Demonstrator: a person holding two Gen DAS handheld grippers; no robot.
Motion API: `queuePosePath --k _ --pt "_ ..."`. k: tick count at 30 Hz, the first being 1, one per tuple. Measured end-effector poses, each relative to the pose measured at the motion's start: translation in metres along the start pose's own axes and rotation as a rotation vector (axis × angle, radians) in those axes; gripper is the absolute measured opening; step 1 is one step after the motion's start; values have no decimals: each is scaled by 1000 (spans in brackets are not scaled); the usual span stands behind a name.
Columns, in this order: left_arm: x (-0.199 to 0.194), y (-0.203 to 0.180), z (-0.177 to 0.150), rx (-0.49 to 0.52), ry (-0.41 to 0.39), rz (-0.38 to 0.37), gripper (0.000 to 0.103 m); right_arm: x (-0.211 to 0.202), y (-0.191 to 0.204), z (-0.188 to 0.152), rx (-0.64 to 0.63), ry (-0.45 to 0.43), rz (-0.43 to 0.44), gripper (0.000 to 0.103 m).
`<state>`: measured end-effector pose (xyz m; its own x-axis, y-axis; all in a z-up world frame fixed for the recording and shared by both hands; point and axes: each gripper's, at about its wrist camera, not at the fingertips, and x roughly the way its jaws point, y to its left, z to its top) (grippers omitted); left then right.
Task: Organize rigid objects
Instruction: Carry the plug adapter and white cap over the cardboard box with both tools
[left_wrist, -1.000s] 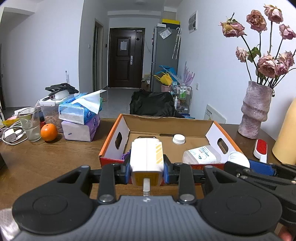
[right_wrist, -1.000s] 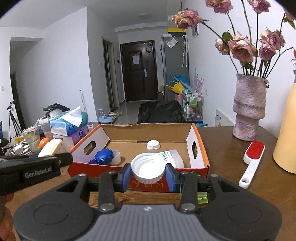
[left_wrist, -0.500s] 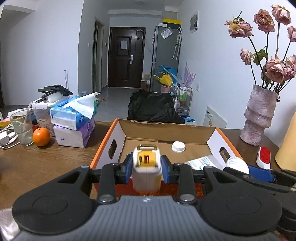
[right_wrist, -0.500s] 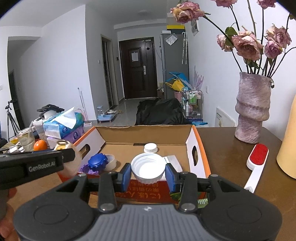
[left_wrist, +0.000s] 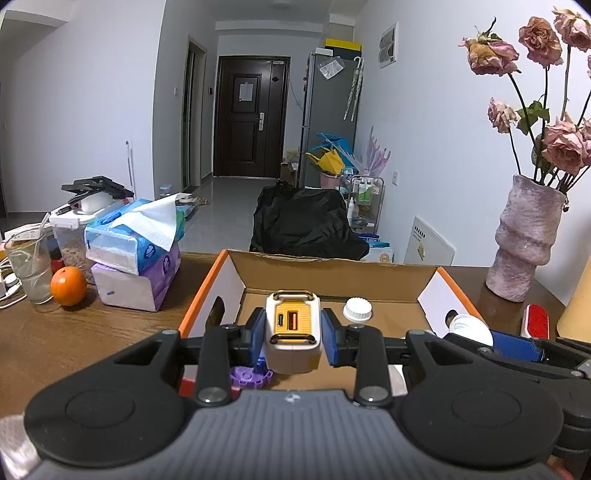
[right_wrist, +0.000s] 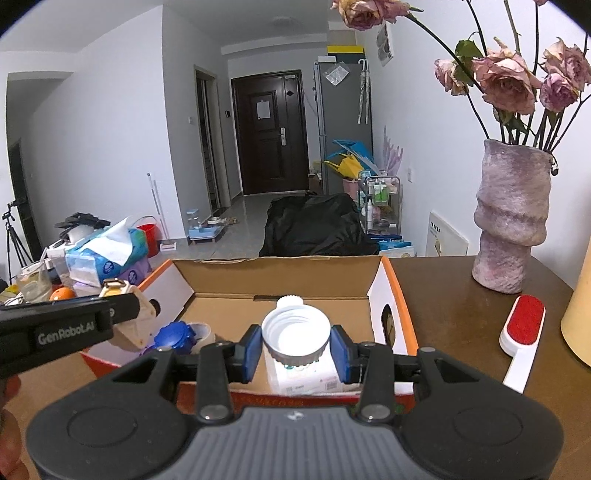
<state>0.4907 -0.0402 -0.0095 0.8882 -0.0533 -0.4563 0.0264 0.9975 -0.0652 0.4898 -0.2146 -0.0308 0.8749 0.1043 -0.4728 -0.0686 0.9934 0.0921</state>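
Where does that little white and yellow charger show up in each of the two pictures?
Left wrist view: the charger sits dead centre, clamped in the left claw over the cardboard box.
Right wrist view: charger at the left edge, half hidden behind the black claw arm.
Shared landmark: the pink vase.

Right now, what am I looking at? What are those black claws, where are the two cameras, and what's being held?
No robot: a person holds a two-finger gripper in each hand, with a camera on each looking along the fingers. One picture is the left view, one the right. The left gripper is shut on a small charger; the right gripper is shut on a white lid. Both hang above an open cardboard box on a wooden table. Beside it stand a vase, tissue packs and an orange.
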Motion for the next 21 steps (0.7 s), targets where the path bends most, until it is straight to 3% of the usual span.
queuePosePath --k 21 --pt "52 -5 17 26 4 14 32 47 -1 16 -27 22 -18 39"
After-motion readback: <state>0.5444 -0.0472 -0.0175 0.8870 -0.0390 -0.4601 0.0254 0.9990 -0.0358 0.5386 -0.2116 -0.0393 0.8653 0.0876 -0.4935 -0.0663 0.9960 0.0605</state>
